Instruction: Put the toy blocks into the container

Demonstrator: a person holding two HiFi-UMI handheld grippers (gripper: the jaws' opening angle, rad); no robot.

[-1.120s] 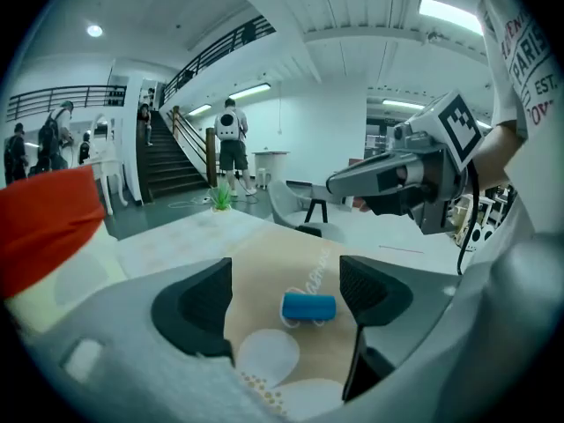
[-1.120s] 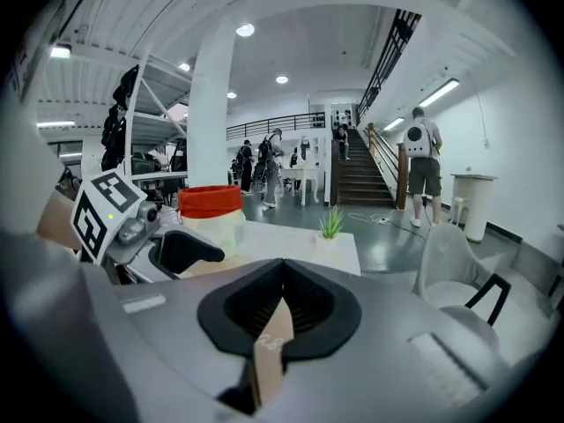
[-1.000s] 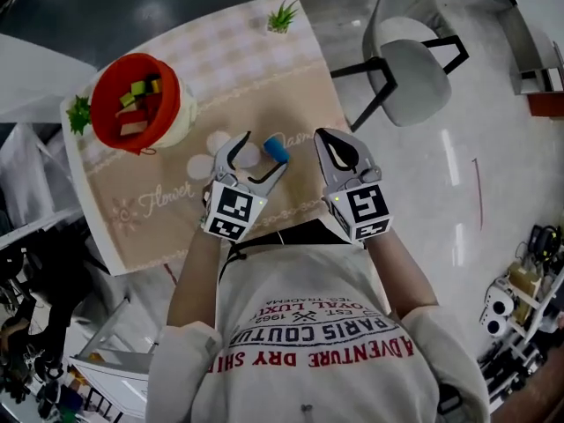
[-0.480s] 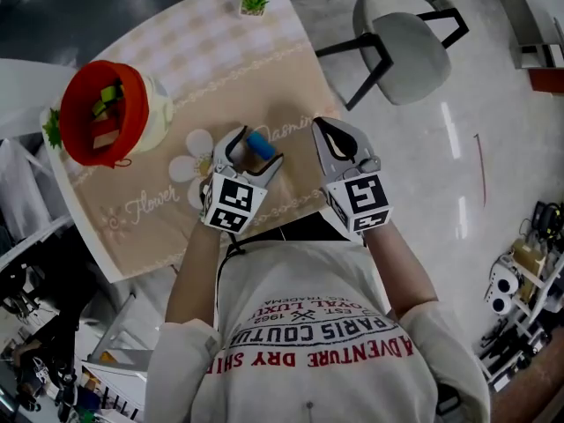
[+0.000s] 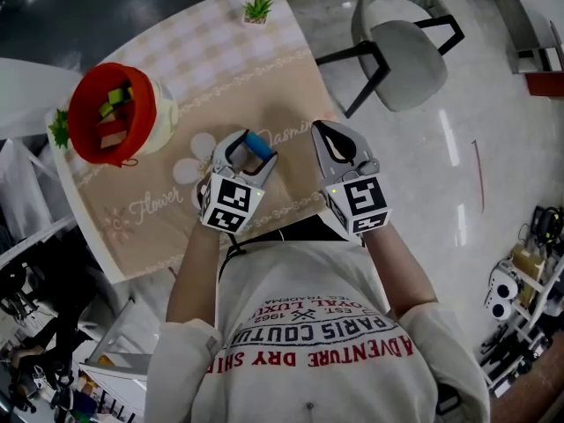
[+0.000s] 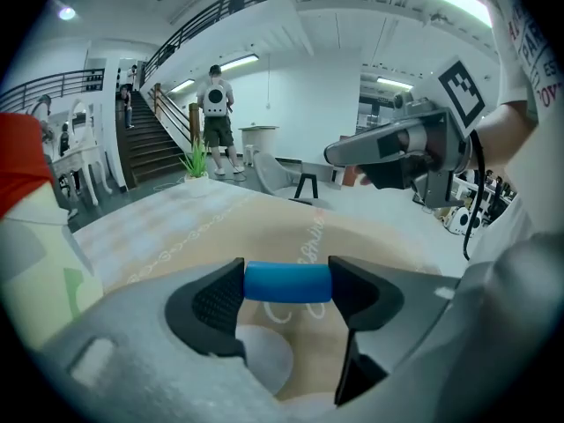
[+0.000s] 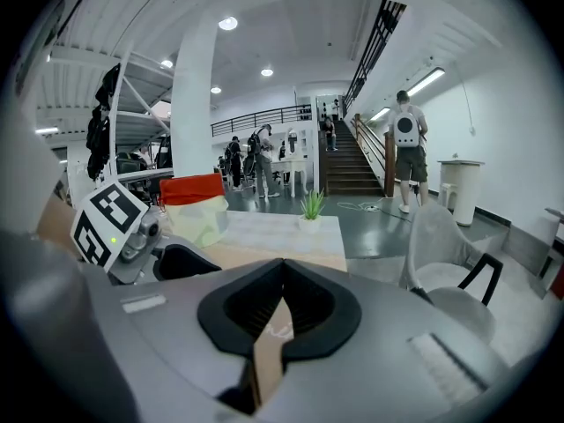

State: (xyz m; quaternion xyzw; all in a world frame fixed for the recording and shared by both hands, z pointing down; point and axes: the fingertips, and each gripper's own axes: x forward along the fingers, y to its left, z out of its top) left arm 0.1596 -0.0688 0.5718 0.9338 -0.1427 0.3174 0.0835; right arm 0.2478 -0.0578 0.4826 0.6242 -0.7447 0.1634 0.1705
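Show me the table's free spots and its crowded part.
Free: the checked cloth between red container and potted plant; the near-left corner past the left gripper. Crowded: mid near edge, where that gripper's jaws, just closing, pinch the blue block beside the shut right gripper.

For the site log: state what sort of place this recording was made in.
Probably a large open hall or lobby used as a workspace: a wide staircase, a railed upper level, a polished floor, and a cloth-covered table.

Blue block (image 5: pixel 256 142), red container (image 5: pixel 81 104)
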